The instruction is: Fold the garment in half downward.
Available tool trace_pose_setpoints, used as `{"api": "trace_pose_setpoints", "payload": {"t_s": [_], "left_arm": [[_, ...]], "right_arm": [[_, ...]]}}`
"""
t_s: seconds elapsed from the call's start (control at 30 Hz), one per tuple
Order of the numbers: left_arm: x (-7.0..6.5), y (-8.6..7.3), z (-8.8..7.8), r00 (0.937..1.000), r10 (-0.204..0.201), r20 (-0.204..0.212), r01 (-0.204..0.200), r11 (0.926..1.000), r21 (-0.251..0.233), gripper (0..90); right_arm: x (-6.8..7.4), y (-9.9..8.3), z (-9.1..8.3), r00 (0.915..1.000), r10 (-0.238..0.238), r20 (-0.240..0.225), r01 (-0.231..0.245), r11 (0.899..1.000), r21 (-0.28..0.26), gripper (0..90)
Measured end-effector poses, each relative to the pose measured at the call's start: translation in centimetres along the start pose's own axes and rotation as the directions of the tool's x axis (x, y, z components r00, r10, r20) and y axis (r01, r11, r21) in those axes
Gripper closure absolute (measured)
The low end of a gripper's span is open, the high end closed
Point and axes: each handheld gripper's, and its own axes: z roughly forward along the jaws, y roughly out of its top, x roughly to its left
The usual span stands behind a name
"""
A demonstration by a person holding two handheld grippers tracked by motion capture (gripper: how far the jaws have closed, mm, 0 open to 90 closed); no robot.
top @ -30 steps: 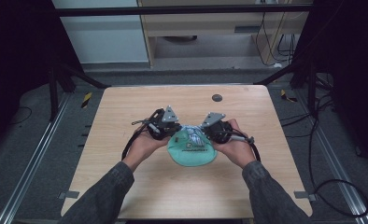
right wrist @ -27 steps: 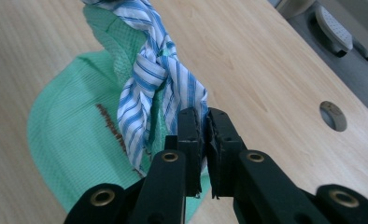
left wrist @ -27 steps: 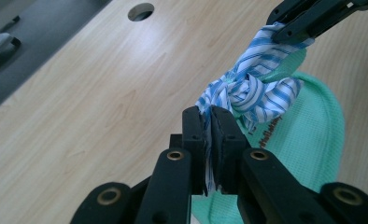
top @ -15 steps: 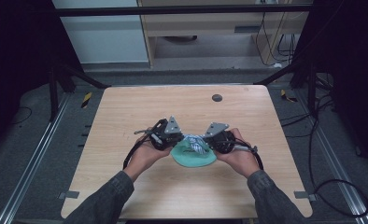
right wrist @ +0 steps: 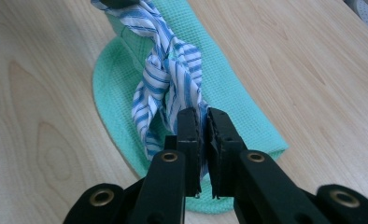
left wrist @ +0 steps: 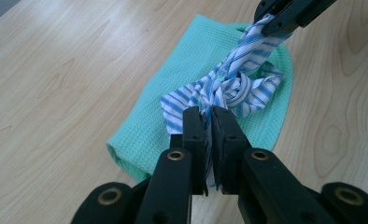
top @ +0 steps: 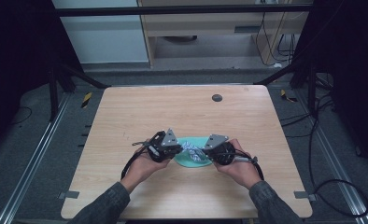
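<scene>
Left gripper, at 9 o'clock of the cloths, jaws clamped on one end of the blue-and-white striped fabric strip. The strip is knotted in the middle and lies over the folded mint-green waffle-weave towel, which sits on the light wooden table near its front-centre. Right gripper, at 3 o'clock, jaws pinched tight on the strip's other end. Small dark round disc at 12 o'clock, well apart.
</scene>
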Motion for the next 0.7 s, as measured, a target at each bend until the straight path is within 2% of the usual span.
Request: {"api": "trace_pose_setpoints", "payload": {"t_s": [0.2, 0.37, 0.7], "left_arm": [[-0.6, -1.0, 0.0, 0.9998, 0.012, 0.015, -0.012, 0.9999, 0.011, 85.0], [-1.3, -1.8, 0.0, 0.9995, 0.008, 0.03, -0.008, 1.0, -0.001, 85.2], [-2.5, -3.4, 0.3, 0.9985, 0.011, 0.053, -0.012, 0.9999, 0.008, 85.3]], "right_arm": [[1.0, -0.8, -0.3, 0.9997, -0.005, -0.022, 0.005, 1.0, -0.003, 84.2], [1.7, -1.4, -0.6, 0.9995, -0.006, -0.032, 0.006, 1.0, -0.008, 84.4], [3.2, -2.7, -0.8, 0.9987, -0.005, -0.05, 0.005, 1.0, -0.011, 84.8]]}}
